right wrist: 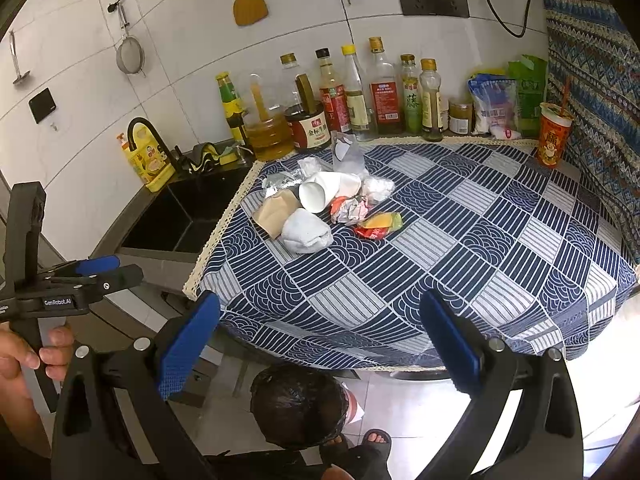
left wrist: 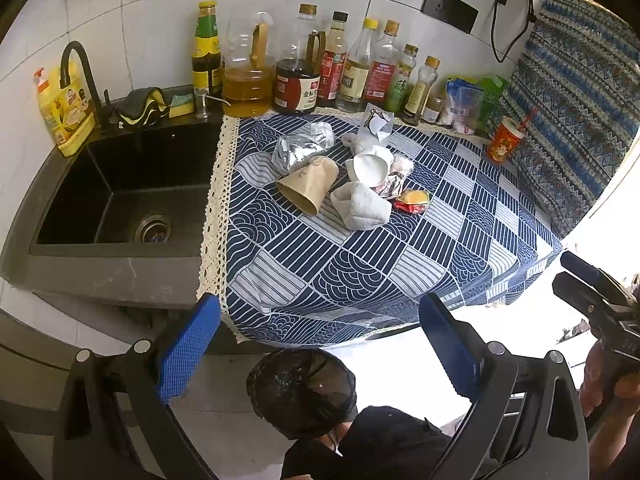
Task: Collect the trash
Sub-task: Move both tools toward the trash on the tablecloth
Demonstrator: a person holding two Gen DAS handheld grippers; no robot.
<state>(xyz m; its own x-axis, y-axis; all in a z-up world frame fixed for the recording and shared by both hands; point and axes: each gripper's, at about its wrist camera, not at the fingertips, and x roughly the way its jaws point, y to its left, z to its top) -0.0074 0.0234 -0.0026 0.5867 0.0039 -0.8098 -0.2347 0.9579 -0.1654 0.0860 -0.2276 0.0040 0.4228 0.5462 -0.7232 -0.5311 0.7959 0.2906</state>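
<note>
A pile of trash lies on the blue patterned cloth (left wrist: 400, 264): a brown paper cup (left wrist: 308, 186) on its side, a white paper cup (left wrist: 368, 168), a wadded white tissue (left wrist: 360, 206), crumpled foil (left wrist: 296, 148), a red-yellow wrapper (left wrist: 414, 200) and a clear bag (left wrist: 376, 126). In the right wrist view the same pile shows, with the brown cup (right wrist: 276, 210), white cup (right wrist: 324, 194), tissue (right wrist: 306, 236) and wrapper (right wrist: 378, 226). My left gripper (left wrist: 320, 344) and right gripper (right wrist: 320, 340) are open and empty, held off the counter's near edge above a black-lined trash bin (left wrist: 300, 392) (right wrist: 298, 406).
A black sink (left wrist: 120, 196) with a faucet lies left of the cloth. Sauce and oil bottles (left wrist: 336, 68) line the back wall. A red drink cup with a straw (left wrist: 506, 142) stands at the back right. The right gripper (left wrist: 592, 300) shows at the right edge of the left wrist view.
</note>
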